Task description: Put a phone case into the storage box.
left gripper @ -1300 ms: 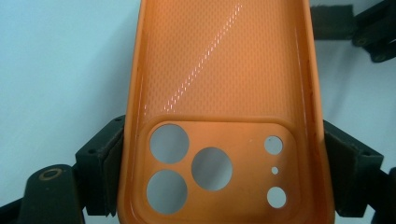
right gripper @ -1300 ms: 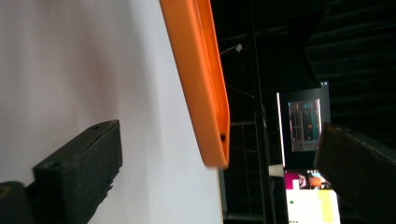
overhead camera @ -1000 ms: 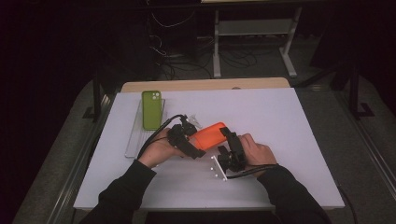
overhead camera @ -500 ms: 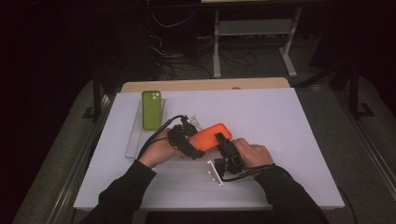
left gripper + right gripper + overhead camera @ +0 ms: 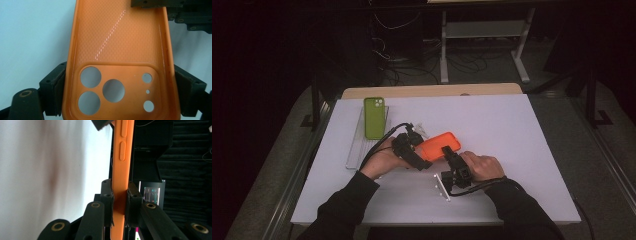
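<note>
An orange phone case [image 5: 439, 145] is held just above the white table [image 5: 522, 130], near its middle. My left gripper [image 5: 423, 154] is shut across the case's width at the camera-cutout end. In the left gripper view its pads [image 5: 58, 86] press both long sides of the orange case [image 5: 117, 37], hollow side up. My right gripper [image 5: 447, 152] comes in from the near right. Its jaws have just been closing, and in the right gripper view its pads [image 5: 108, 195] pinch the case's side wall [image 5: 122, 157] below the buttons.
A green phone case [image 5: 374, 117] lies on a pale flat tray [image 5: 354, 155] at the left of the table. A small white plate with dark dots [image 5: 441, 186] lies under the right hand. Some clear plastic [image 5: 419, 130] lies behind the left gripper.
The right gripper's jaws have come together onto the orange case's side wall. Both hands and the case stay where they were.
</note>
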